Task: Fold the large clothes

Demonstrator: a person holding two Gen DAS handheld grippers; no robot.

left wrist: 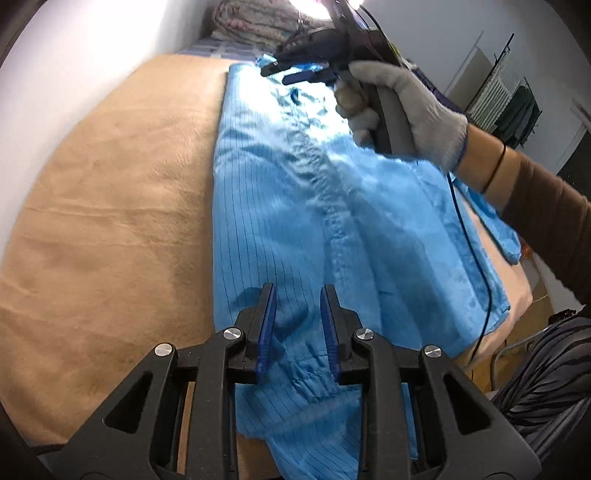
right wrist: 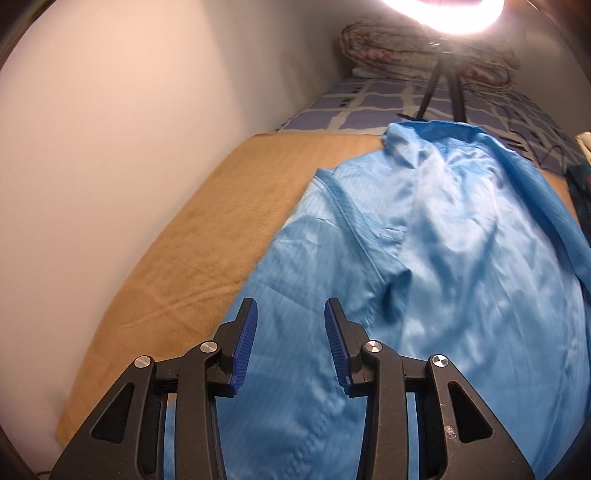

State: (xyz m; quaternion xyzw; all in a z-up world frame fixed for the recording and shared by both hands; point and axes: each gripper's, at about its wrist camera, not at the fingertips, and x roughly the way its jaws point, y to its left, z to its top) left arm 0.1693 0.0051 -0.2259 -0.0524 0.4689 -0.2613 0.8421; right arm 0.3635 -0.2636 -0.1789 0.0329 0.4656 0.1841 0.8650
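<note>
I'm seeing the blue coat shining like thin, slick synthetic cloth with fine pinstripes. The tan blanket under it is looking matt and fuzzy. My grippers' fingers are showing ribbed blue rubbery pads on matt black plastic, with polished metal pins.

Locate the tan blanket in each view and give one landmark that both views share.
Left wrist: tan blanket fills the left half, beside the blue garment.
Right wrist: it runs diagonally through the left-centre, between wall and garment.
Shared landmark: the rolled floral quilt at the far end.
</note>
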